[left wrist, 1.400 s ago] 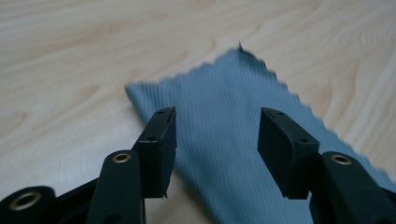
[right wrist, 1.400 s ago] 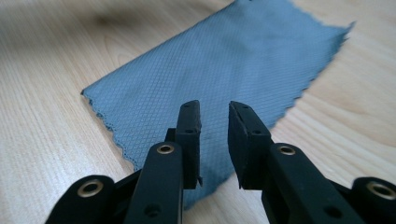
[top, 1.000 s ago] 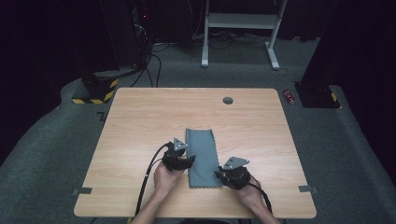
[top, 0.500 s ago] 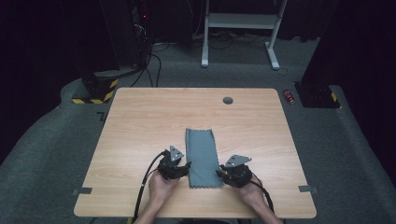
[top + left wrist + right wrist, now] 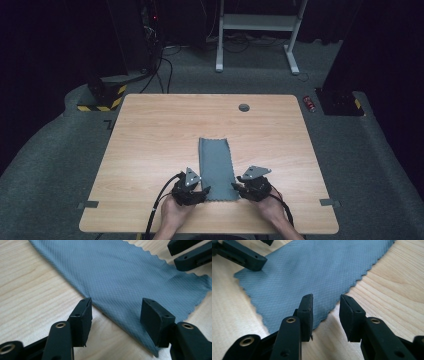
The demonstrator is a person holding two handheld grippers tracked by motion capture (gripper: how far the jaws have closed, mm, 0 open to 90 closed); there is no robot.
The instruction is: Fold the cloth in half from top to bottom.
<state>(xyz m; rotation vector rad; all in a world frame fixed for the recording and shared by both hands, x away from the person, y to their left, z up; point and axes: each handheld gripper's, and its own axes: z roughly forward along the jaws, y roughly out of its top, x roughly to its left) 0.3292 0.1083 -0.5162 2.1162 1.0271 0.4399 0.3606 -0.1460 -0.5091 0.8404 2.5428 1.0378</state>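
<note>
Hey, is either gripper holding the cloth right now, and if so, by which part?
Neither. Left gripper and right gripper stand open at the near corners of the cloth; the right's jaws have just been opening.

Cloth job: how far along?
Done: the blue-grey cloth lies as a flat strip on the table. In hand: the left gripper and the right gripper sit open at its near corners; the right's jaws have just been opening. Left: gripping the corners; none is pinched yet.
</note>
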